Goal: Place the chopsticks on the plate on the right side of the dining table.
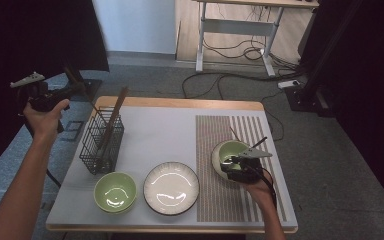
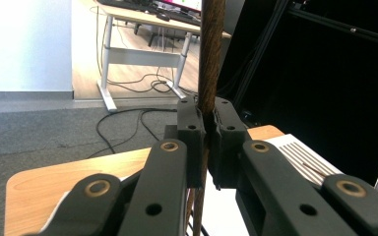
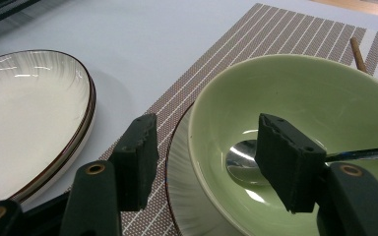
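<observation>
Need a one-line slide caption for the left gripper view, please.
Left claw shut on a brown chopstick, held upright above the table.

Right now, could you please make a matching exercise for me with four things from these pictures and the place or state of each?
Things:
1. brown chopstick
2. spoon
3. wire basket
4. empty white plate

Places or states:
A. stands at the left part of the table, with a brown stick inside
B. lies inside the green bowl on the striped mat
C. rests between the two green bowls
D. clamped between the jaws of the left gripper

Pairs: 1-D, 2-B, 3-A, 4-C
</observation>
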Demonstrator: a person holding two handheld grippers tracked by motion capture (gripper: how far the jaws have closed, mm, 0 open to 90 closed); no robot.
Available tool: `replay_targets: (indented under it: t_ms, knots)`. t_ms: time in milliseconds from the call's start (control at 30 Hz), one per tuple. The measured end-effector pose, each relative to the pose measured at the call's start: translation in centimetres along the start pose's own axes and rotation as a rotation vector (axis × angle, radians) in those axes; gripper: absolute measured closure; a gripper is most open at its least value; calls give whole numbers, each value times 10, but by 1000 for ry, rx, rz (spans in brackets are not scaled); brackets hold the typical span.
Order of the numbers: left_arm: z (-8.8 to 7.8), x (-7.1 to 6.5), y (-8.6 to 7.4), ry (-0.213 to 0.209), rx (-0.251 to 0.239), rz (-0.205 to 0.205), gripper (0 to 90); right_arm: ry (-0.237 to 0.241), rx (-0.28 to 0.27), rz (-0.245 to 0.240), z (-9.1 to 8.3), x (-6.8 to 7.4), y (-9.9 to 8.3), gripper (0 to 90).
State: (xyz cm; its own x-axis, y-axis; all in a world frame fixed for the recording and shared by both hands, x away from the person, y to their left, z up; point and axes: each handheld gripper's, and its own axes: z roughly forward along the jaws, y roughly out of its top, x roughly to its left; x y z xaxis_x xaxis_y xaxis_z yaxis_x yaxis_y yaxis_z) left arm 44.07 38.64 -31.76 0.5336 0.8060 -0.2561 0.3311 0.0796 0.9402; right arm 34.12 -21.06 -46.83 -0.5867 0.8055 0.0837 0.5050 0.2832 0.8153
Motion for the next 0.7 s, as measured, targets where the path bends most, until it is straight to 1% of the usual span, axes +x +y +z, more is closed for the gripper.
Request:
replay_targets:
  t_ms: [233, 300, 367, 433, 500, 700]
  knots:
    - [1, -1, 2, 5, -5, 0, 845, 0, 5, -5, 0, 0, -1, 414]
    - [2, -2, 4, 12, 2, 5, 845, 2, 5, -4, 1, 0, -1, 414]
    - [2, -3, 6, 11, -2, 5, 845, 3, 9, -8, 2, 0, -1, 414]
    - [3, -4, 7, 7, -7, 3, 845, 5, 11, -10, 2, 0, -1, 413]
    - [5, -6, 10, -11, -16, -7, 845, 4, 12, -9, 2, 0, -1, 413]
    - [7, -12, 12, -27, -19, -1, 845, 2, 8, -8, 1, 0, -1, 413]
